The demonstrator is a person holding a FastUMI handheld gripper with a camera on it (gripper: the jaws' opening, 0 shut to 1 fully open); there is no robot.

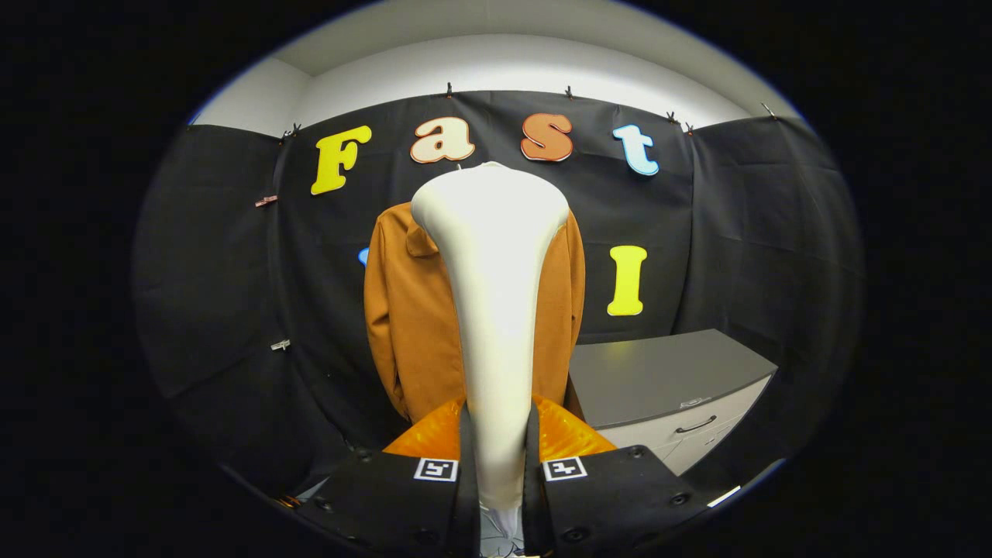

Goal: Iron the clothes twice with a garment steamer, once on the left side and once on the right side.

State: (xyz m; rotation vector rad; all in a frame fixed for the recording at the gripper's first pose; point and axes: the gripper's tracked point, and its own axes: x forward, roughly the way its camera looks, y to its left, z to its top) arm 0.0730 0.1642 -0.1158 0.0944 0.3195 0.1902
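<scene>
Garment steamer (496, 310) upright in hand-held gripper (496, 465)

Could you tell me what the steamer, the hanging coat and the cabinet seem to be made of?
The steamer, clamped in the gripper, looks like smooth cream plastic with a soft sheen. The coat seems a matte brown woven, perhaps woollen, cloth. The cabinet looks like grey laminate or painted board.

Black cloth (232, 256) is hung as the booth's wall, pinned along its top edge by small clips (449, 91), with two more clips fixed lower on the left panel. Above the cloth a white wall (511, 66) is seen, brightly lit, meeting a side wall at a corner on the left. A grey-topped cabinet (659, 372) with pale drawers and a dark handle (695, 425) is set at the right.
</scene>
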